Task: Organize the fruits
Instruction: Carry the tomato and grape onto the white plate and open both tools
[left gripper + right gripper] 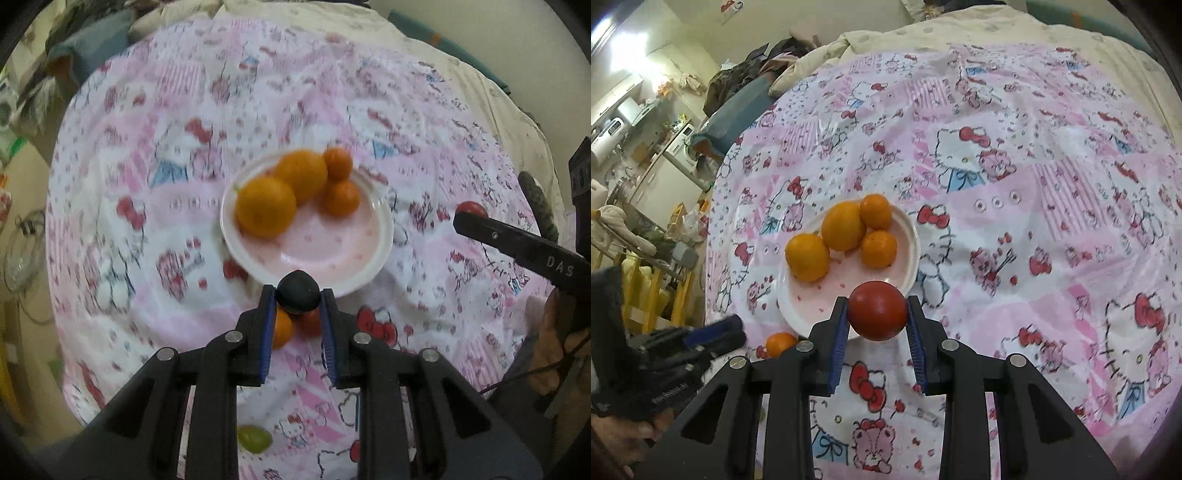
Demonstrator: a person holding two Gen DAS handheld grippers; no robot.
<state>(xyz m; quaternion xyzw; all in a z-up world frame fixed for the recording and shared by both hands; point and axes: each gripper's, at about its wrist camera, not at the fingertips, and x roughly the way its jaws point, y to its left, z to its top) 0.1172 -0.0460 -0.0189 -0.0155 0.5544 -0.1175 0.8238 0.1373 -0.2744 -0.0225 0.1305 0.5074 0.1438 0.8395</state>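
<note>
A white-rimmed pink plate [325, 243] [812, 299] sits on the patterned cloth and holds several oranges [266, 206] [844, 227]. My left gripper [297, 291] is shut on a small dark round fruit [297, 290], held just above the plate's near rim. Below it on the cloth lie a small orange [282, 328] [781, 343] and a red fruit [312, 321]. My right gripper [877, 306] is shut on a red round fruit [878, 310] [471, 208], held over the plate's near right edge. The left gripper [727, 332] shows blurred at the left of the right wrist view.
A green grape [254, 438] lies on the cloth near me, partly behind the left gripper's body. The pink cartoon-print cloth [1034, 221] covers a bed with a cream quilt [923, 33] behind it. Cluttered room furniture [646, 166] stands off to the left.
</note>
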